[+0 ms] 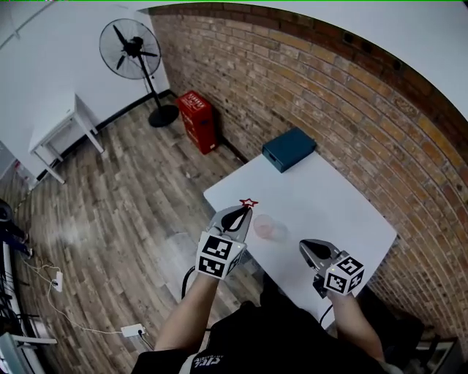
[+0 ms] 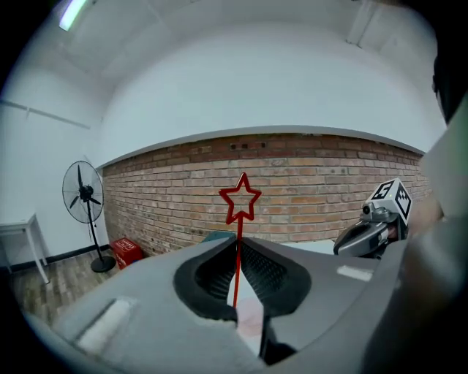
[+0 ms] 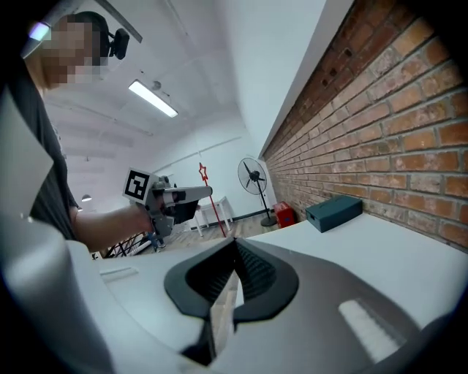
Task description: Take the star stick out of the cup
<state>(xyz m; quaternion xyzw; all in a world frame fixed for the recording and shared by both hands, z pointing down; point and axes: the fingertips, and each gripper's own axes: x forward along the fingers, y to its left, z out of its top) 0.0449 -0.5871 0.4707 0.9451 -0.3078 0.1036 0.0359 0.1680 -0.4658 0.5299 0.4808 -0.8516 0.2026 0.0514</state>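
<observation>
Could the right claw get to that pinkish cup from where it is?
Probably yes: the cup stands on the white table near the right claw, nothing between them, though its jaws are shut.

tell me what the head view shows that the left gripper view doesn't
Head view only: the power strip on the wooden floor. Left gripper view only: the ceiling light, and the shaft of the star stick pinched between the jaws of the left hand-held gripper. Both: the stick's red star, the fan, the red box, the right hand-held gripper and the brick wall.
</observation>
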